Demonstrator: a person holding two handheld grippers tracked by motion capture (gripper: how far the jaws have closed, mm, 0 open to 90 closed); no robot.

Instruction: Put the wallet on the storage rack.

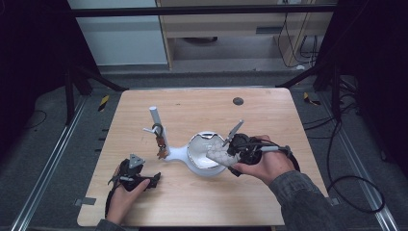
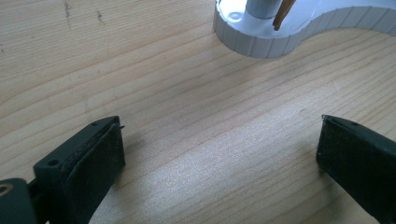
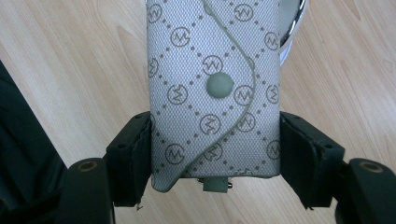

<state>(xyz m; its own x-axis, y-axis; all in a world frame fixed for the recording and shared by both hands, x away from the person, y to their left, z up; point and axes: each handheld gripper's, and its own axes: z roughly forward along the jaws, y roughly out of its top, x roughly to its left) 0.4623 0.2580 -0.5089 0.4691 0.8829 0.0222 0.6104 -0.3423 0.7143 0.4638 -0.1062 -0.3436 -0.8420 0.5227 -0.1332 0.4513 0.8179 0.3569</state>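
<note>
My right gripper [image 1: 230, 155] is shut on a small grey monogram pouch [image 1: 219, 156] with a snap-button flap [image 3: 219, 86], squeezed between both pads [image 3: 135, 154]. The pouch hangs over the near right rim of a white dish-shaped stand [image 1: 204, 151]. From the stand's left end rises a white post [image 1: 155, 118] with pegs, where a dark ring and brown charm [image 1: 161, 150] hang. My left gripper [image 1: 154, 180] lies open on the wood, lower left, jaws spread wide [image 2: 219, 154] with nothing between them. The stand's ribbed base [image 2: 261, 39] shows ahead of it.
The wooden table [image 1: 192, 202] has a dark round hole [image 1: 237, 101] near its far edge. Black frame legs and cables stand on the grey floor around it. A grey three-cornered plate [image 1: 136, 160] tops the left gripper.
</note>
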